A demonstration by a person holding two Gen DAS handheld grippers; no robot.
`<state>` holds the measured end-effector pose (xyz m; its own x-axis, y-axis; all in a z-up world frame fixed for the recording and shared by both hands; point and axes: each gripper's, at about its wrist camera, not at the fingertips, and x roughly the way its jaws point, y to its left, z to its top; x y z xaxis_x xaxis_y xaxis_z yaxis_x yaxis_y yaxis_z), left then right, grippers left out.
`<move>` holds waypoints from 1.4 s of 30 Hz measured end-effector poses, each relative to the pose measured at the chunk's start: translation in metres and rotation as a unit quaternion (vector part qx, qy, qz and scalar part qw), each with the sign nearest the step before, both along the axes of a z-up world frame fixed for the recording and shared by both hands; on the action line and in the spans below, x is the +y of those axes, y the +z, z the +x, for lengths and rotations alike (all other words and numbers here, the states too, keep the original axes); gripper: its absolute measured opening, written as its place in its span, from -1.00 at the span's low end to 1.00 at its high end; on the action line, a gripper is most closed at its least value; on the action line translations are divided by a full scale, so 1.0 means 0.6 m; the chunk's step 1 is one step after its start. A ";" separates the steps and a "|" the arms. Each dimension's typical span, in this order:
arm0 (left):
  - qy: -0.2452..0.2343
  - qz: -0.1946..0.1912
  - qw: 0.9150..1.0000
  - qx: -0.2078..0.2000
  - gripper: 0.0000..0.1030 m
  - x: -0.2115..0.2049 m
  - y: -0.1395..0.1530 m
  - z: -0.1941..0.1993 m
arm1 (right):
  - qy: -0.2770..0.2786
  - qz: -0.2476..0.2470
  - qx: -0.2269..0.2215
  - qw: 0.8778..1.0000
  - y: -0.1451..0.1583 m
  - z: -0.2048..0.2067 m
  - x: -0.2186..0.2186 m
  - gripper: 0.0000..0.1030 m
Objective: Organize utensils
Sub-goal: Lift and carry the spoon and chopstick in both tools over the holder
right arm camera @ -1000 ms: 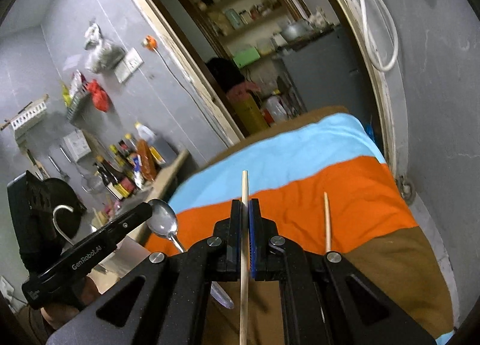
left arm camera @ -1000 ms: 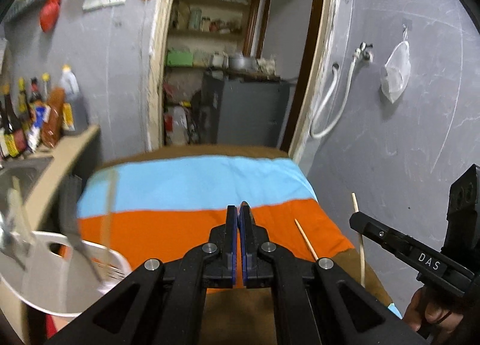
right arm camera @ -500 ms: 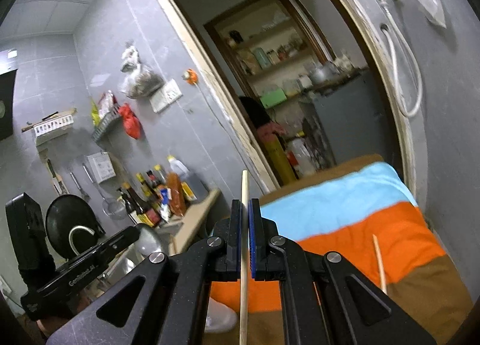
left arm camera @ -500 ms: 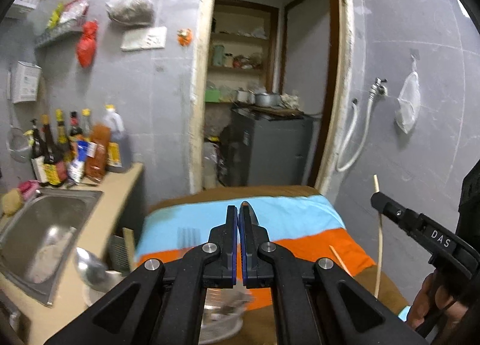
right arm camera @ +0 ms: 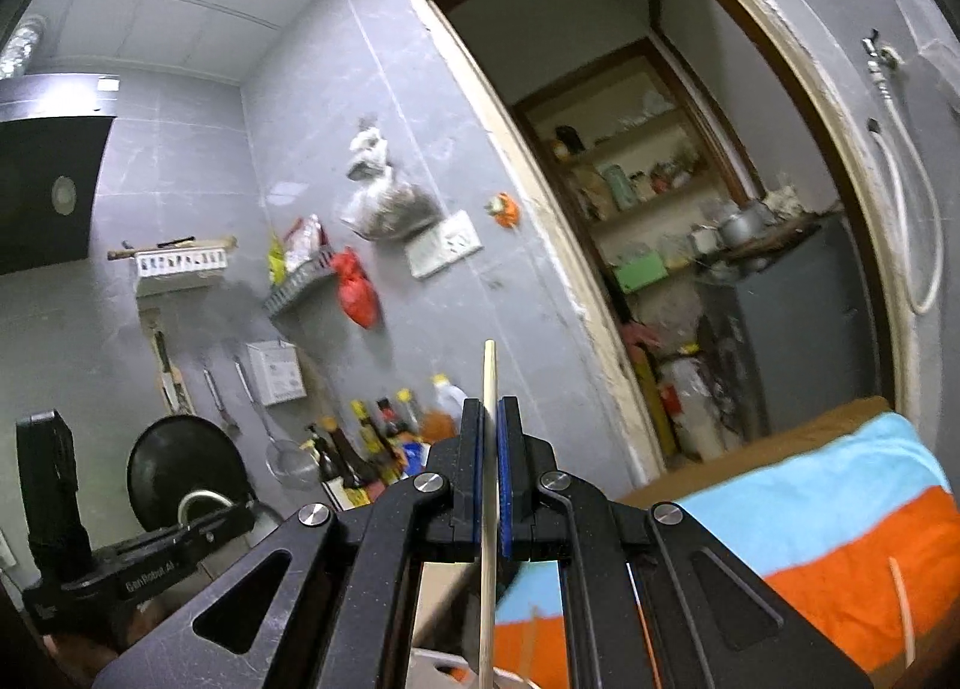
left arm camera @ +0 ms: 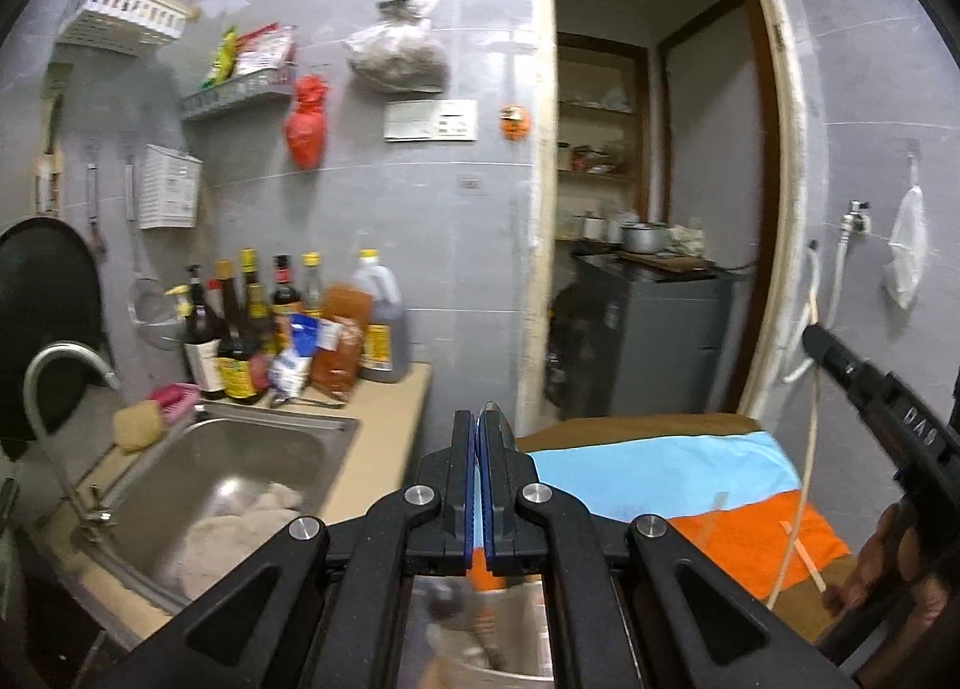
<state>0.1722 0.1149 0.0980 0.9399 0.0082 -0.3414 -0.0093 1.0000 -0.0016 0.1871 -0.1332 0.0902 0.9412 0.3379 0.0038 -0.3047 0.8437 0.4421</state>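
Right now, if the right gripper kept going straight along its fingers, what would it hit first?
Probably the cluster of sauce bottles on the counter, then the grey tiled wall. The right gripper, shut on a chopstick, points over them; depth is unclear.

Dim indoor light, ceiling lamp (right arm camera: pixel 24 44) top left; fisheye-bent dark corners; motion blur low down.

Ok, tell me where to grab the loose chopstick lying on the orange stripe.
Take the chopstick near its middle, from straight above, fingers straddling its thin shaft. It lies flat on the striped cloth, so no side offers a gap underneath, and a mid grip probably keeps it level.
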 end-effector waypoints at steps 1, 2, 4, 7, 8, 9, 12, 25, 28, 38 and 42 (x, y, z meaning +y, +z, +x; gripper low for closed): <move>0.010 0.006 1.000 0.000 -0.96 0.011 -0.004 0.003 | 0.006 0.003 -0.005 1.000 0.001 0.005 0.009 -0.92; 0.016 0.011 1.000 0.000 -0.96 0.017 -0.007 0.005 | 0.011 0.009 -0.007 1.000 -0.001 0.010 0.018 -0.92; 0.025 0.021 0.999 0.001 -0.96 0.024 -0.015 0.007 | 0.009 0.015 -0.005 1.000 -0.006 0.020 0.031 -0.92; 0.031 0.042 0.999 0.006 -0.96 0.028 -0.034 0.014 | 0.000 0.011 0.001 1.000 -0.022 0.030 0.056 -0.92; 0.032 0.053 0.998 0.007 -0.96 0.027 -0.042 0.016 | 0.000 0.009 0.007 1.000 -0.030 0.033 0.063 -0.92; 0.032 0.063 0.997 0.007 -0.96 0.024 -0.048 0.015 | -0.004 0.006 0.011 1.000 -0.037 0.035 0.070 -0.92; 0.034 0.086 0.996 0.005 -0.96 0.015 -0.061 0.016 | -0.012 -0.008 0.017 1.000 -0.054 0.042 0.080 -0.92; 0.041 0.099 0.994 0.017 -0.96 -0.012 -0.111 0.026 | -0.027 -0.061 0.021 0.998 -0.082 0.058 0.106 -0.92; 0.039 0.085 0.995 0.025 -0.95 -0.012 -0.123 0.028 | -0.019 -0.064 0.028 0.997 -0.089 0.058 0.109 -0.92; 0.013 0.014 0.999 0.047 -0.90 0.006 -0.131 0.033 | 0.010 -0.061 0.045 0.997 -0.109 0.058 0.112 -0.91; -0.011 -0.048 0.997 0.060 -0.88 0.023 -0.134 0.030 | 0.018 -0.062 0.058 0.996 -0.113 0.054 0.105 -0.90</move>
<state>0.1900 0.1289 0.0177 0.8918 -0.0501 -0.4497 0.0072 0.9953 -0.0966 0.2196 -0.0701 0.0227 0.9201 0.3625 -0.1483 -0.2885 0.8833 0.3694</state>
